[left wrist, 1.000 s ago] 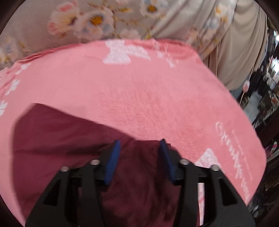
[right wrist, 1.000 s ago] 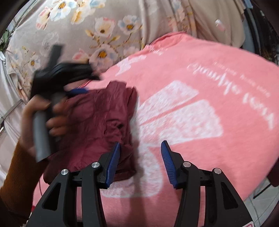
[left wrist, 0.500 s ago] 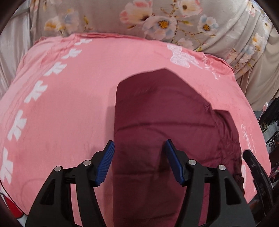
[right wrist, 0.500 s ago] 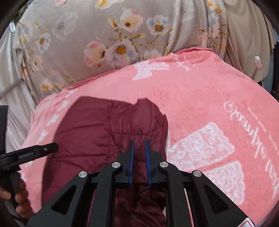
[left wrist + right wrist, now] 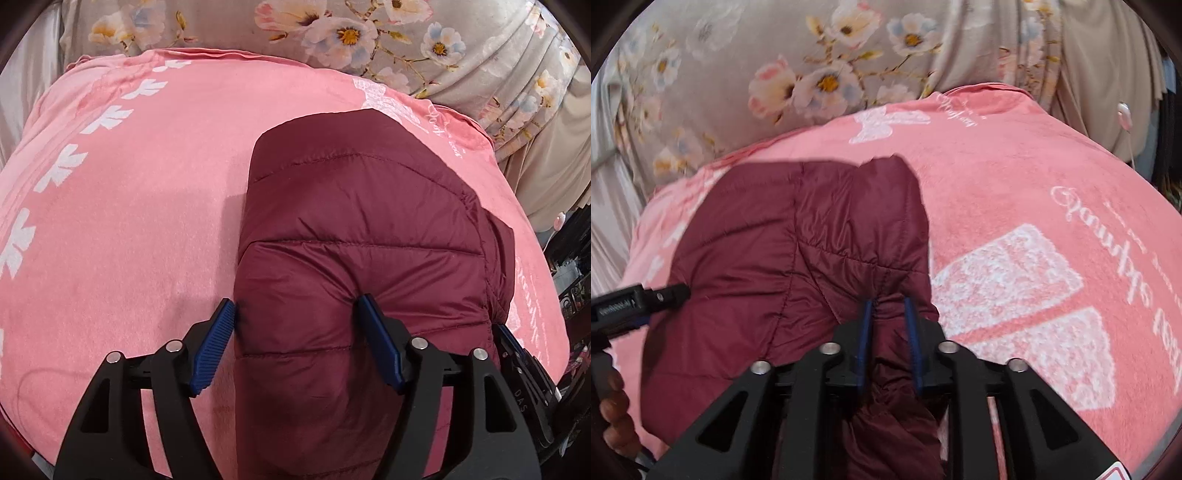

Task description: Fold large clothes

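Maroon quilted puffer jacket (image 5: pixel 351 229) lies folded on pink fleece blanket with white print (image 5: pixel 129 206), floral grey fabric (image 5: pixel 332 33) behind. Left tongs (image 5: pixel 295 339) spread wide, straddling jacket's near left edge, blue pads pressing padding, not clamped. Right tongs (image 5: pixel 889 332) pinched nearly closed on bunched fold at jacket's near right edge. Left tongs' black tip (image 5: pixel 639 301) visible at left in right wrist view.
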Available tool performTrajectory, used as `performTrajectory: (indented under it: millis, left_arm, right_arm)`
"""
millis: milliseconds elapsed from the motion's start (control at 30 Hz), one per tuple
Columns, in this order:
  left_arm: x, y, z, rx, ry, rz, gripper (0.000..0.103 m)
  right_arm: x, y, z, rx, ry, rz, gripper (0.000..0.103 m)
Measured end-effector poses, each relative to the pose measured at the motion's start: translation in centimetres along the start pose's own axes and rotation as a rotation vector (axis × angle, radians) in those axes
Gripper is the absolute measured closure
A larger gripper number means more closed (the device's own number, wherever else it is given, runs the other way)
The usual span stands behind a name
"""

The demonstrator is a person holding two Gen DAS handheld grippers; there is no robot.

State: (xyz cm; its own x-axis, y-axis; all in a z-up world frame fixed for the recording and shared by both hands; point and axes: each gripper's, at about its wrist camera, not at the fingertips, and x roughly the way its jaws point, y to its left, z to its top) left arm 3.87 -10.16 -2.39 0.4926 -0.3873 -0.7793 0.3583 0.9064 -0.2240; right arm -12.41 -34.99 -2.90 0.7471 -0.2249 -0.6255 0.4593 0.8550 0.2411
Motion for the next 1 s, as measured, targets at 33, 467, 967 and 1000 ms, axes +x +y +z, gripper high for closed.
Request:
performTrajectory:
  millis: [33, 467, 967, 1000]
  left_arm:
    - [-0.1, 0.2, 0.1, -0.007, 0.007, -0.009, 0.032]
    - [2.7, 1.7, 0.6, -0.124, 0.120, -0.186, 0.005]
    - [0.9, 1.1, 1.2, -0.071, 0.083, -0.356, 0.046]
    - [0.4, 0.9, 1.6, -0.054, 0.070, -0.364, 0.051]
  right_arm:
    - [-0.5, -0.4, 0.0, 0.033, -0.011, 0.009, 0.054]
    - [3.5, -3.2, -1.1, 0.246, 0.159, 0.136, 0.038]
    - [3.2, -0.8, 0.5, 0.289, 0.137, 0.336, 0.083]
    - [2.5, -0.7, 0.9, 0.297, 0.118, 0.352, 0.084]
